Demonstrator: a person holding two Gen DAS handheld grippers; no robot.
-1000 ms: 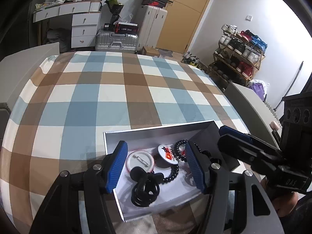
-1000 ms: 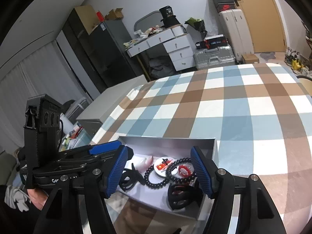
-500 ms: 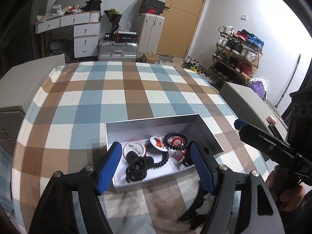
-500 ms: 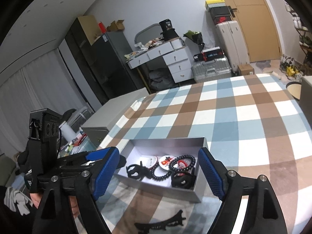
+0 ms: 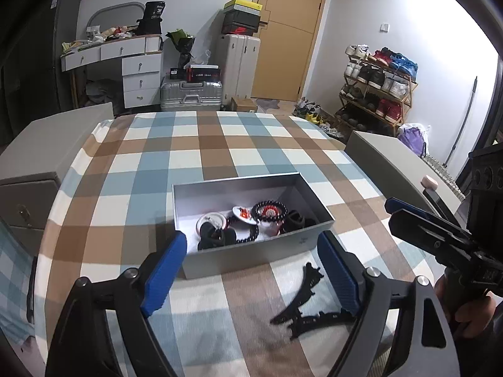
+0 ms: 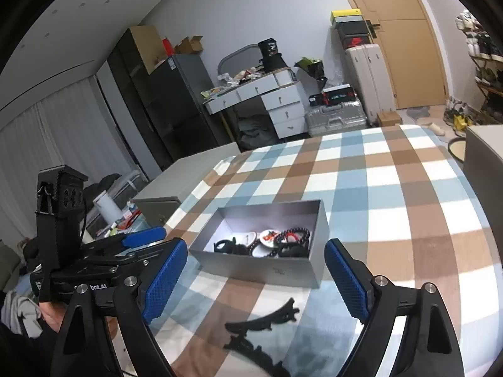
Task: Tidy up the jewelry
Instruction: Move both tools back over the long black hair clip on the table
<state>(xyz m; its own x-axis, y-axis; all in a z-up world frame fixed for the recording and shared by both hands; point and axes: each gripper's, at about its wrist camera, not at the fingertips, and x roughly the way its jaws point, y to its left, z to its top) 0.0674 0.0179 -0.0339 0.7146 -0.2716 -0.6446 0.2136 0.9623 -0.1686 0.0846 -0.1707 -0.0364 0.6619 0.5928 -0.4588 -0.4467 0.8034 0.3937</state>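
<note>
- The grey box (image 5: 251,253) sits on the checked cloth (image 5: 201,157), its long front wall facing both grippers; it serves as the landmark here
- Inside the box, bunched toward its near half: a black bead bracelet (image 5: 269,211), a round white badge (image 5: 211,220) and dark hair clips (image 5: 217,238); the far half of the box floor is bare
- A black claw hair clip (image 5: 303,309) lies spread open on the cloth just in front of the box, apart from its front wall
- The left gripper (image 5: 251,278) hovers in front of the box with its blue pads (image 5: 164,278) wide apart; the jaws have just been opening and nothing is pressed between them, though the claw clip lies on the cloth below, close to the right-hand pad
- The right gripper (image 6: 254,281) hangs in front of the box's other front corner, jaws likewise spread and just been opening, with nothing gripped; the claw clip (image 6: 262,320) lies on the cloth beneath the gap
- Beyond the box the cloth runs bare to the far edge, and left of the box it is bare out to the rounded side edge
- Grey cabinets (image 5: 56,144) stand close against the cloth's edges on both sides of the box
</note>
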